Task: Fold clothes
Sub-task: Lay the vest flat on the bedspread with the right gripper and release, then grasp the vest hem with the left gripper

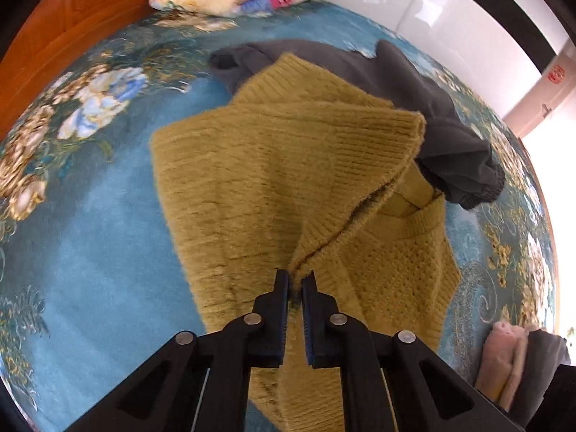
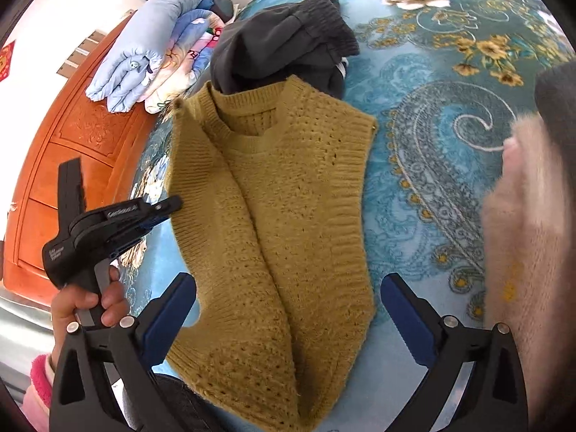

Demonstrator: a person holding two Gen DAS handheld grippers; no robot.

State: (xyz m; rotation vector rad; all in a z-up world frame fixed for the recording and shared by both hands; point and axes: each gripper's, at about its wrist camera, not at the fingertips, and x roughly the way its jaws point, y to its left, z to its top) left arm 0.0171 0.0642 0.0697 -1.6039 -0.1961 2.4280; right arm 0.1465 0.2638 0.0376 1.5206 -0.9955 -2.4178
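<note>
Two grippers: left gripper (image 1: 296, 280) pinching mustard vest (image 1: 288, 180) edge; right gripper (image 2: 288, 309) jaws wide, empty

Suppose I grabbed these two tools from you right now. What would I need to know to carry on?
Left hand-held gripper: shut on a fold of the mustard knit vest, pulling one side across the middle.
Right hand-held gripper: open and holding nothing, with the vest's lower part between its spread fingers.
The vest lies on the blue floral bedspread, neckline away from you, overlapping the dark grey garment, which is still unfolded.
Finished pieces, pink and grey, sit in a folded stack at the right.
Done: the first side fold is begun. Left: probably lay that side flat, fold the rest, then do the grey garment.
</note>
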